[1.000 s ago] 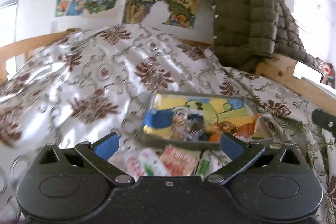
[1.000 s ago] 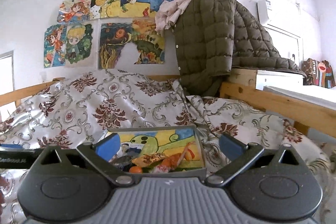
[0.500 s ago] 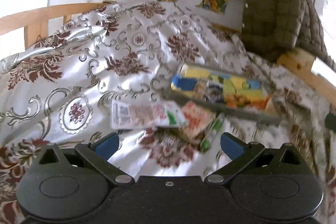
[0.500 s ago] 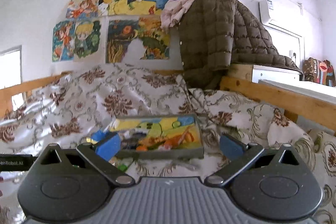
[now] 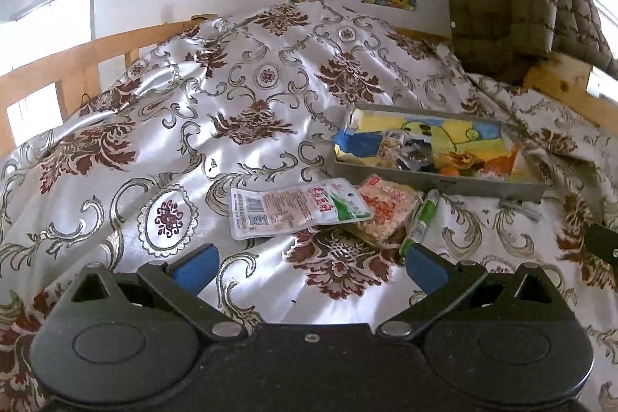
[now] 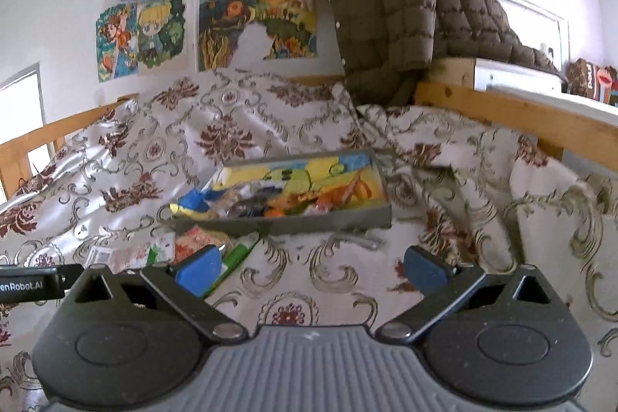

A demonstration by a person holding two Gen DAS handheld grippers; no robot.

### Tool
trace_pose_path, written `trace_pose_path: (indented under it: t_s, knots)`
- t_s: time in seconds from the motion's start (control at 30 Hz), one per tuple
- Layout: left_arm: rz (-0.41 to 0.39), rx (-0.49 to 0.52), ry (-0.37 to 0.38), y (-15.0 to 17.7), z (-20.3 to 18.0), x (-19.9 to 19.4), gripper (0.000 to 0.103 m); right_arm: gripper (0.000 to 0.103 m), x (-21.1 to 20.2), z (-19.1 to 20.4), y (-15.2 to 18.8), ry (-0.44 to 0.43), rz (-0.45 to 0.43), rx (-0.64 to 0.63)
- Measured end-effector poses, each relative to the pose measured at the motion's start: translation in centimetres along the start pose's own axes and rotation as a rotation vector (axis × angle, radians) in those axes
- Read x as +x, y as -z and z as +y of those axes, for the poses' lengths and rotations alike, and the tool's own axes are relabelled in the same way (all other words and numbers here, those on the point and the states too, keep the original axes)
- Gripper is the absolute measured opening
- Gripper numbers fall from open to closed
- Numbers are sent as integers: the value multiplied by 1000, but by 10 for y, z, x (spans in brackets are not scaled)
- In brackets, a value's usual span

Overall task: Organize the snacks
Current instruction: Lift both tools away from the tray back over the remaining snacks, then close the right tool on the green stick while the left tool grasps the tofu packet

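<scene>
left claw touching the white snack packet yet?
Apart. In the left wrist view the left claw is open, and bare bedspread shows between its blue fingertips and the white snack packet.

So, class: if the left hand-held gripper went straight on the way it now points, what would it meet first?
Probably the white snack pouch, lying flat on the patterned bedspread ahead of the open left hand-held gripper. If angled lower, it might touch bare bedspread first; depth is unclear.

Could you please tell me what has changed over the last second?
The left gripper pulled back from the tray, so the white packet now lies ahead of it. The right gripper also drew back slightly. Both stay open and empty; the snacks stayed put.
</scene>
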State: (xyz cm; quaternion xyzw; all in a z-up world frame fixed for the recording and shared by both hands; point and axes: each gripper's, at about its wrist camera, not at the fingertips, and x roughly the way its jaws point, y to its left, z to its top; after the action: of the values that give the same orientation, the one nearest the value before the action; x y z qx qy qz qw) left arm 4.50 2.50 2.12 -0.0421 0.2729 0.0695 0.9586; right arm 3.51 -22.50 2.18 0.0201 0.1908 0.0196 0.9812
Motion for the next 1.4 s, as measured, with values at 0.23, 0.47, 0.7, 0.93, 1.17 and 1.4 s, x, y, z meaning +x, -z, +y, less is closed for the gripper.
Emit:
trace_pose_path:
  t_s: [0.23, 0.47, 0.7, 0.93, 1.17, 1.4]
  knots:
    - [34, 41, -22, 2, -7, 7, 102, 103, 13, 0, 4, -32, 53, 10]
    - [44, 61, -55, 3, -4, 7, 102, 103, 24, -5, 11, -39, 118, 29]
    - [55, 64, -96, 3, 6, 8, 102, 103, 25, 2, 12, -38, 131, 18]
    - [76, 72, -84, 11, 13, 14, 102, 103, 22, 11, 12, -52, 144, -2]
    - [96, 101, -55, 20, 18, 24, 102, 103, 31, 17, 16, -108, 184, 12]
    - [34, 285, 21, 16, 20, 41, 102, 103, 40, 33, 23, -154, 199, -35]
